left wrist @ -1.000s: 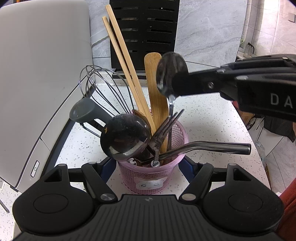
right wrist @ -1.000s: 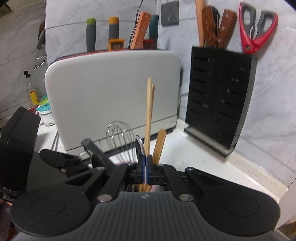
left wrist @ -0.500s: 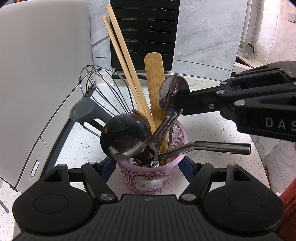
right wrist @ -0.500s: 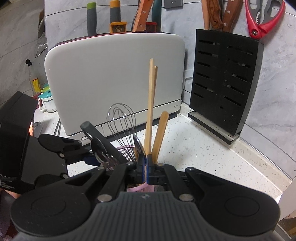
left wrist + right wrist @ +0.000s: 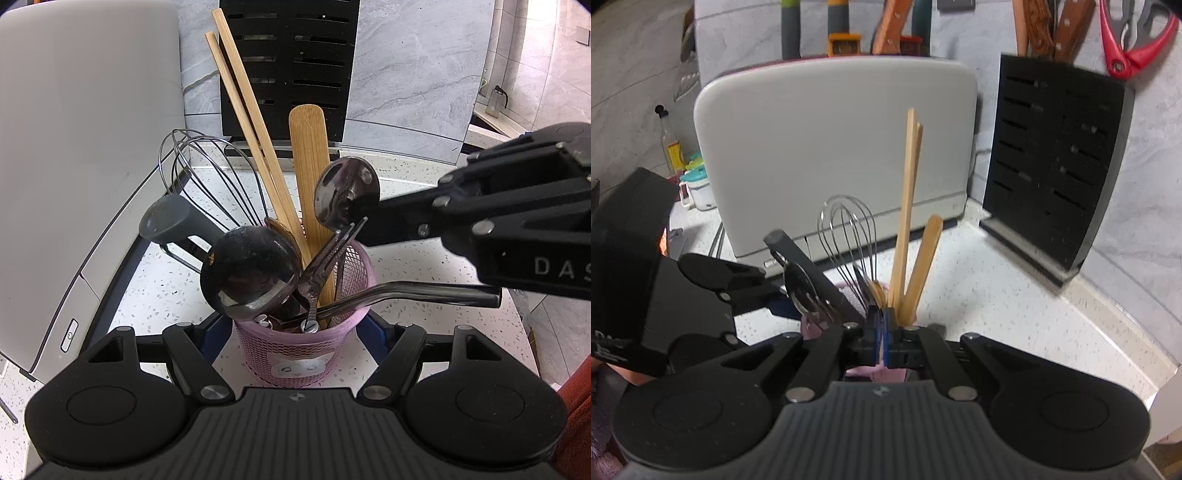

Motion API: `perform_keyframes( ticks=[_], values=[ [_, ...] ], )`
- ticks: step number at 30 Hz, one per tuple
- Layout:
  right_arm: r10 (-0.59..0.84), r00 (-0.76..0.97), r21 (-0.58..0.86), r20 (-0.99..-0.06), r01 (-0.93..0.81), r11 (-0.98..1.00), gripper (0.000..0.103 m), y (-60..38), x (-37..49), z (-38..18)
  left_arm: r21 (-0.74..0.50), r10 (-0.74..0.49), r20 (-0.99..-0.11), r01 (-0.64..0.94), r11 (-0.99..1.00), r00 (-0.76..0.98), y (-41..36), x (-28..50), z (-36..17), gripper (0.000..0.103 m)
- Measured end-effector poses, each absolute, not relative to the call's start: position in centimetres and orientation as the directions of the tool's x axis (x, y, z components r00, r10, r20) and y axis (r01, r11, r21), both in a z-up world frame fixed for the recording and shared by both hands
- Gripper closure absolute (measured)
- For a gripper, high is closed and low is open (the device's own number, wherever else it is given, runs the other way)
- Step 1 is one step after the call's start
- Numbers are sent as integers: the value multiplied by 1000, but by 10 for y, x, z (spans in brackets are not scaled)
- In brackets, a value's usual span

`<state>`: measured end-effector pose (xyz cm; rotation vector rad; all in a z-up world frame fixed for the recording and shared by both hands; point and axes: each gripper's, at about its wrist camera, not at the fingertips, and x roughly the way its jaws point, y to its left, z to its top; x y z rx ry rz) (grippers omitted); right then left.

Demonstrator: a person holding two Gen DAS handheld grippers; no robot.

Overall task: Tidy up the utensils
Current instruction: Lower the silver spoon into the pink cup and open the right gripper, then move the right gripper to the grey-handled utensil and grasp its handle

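Observation:
A pink mesh basket [image 5: 295, 354] stands on the speckled counter, packed with a dark ladle [image 5: 251, 273], a whisk [image 5: 210, 177], bamboo chopsticks [image 5: 240, 92], a bamboo spatula [image 5: 310, 147] and a fork [image 5: 332, 254]. My left gripper [image 5: 295, 326] clasps the basket, one blue pad against each side. From the right, my right gripper [image 5: 356, 212] is shut on a steel spoon [image 5: 343, 188], bowl up, just above the basket's rim. In the right wrist view the right gripper [image 5: 882, 332] has its pads together over the basket [image 5: 812, 330]. The spoon's handle is hidden.
A white appliance [image 5: 74, 147] stands close on the left and a black knife block [image 5: 288, 55] behind the basket. A long metal handle [image 5: 424, 291] juts right from the basket. Red scissors [image 5: 1137, 44] sit in the block, and small bottles [image 5: 672, 147] stand far left.
My right gripper has come down with the spoon, from well above the basket to just over its rim. The left gripper and the basket have stayed put.

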<state>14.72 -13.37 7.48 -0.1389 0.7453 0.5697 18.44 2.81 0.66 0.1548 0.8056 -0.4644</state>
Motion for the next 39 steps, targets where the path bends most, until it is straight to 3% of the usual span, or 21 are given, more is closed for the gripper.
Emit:
perform_keyframes(
  ticks=[8, 15, 18, 20, 25, 39],
  values=[
    [447, 550, 153, -706, -498, 854, 103, -142, 159, 66, -41, -342, -724, 457, 888, 599, 29, 185, 7, 18],
    [451, 580, 204, -679, -441, 874, 98, -156, 164, 74, -42, -342, -724, 457, 888, 598, 27, 184, 7, 18],
    [444, 582, 223, -681, -413, 883, 94, -162, 169, 73, -43, -342, -723, 455, 890, 600, 26, 183, 7, 18],
    [432, 587, 230, -685, -389, 892, 85, -165, 172, 71, -43, -341, -723, 454, 890, 601, 24, 182, 7, 18],
    [408, 591, 243, -696, -341, 908, 82, -171, 178, 65, -40, -329, -723, 438, 898, 608, 31, 186, 6, 19],
    [336, 461, 217, -821, -291, 932, 79, -151, 217, 19, -57, -333, -724, 429, 902, 604, 36, 191, 5, 21]
  ],
)
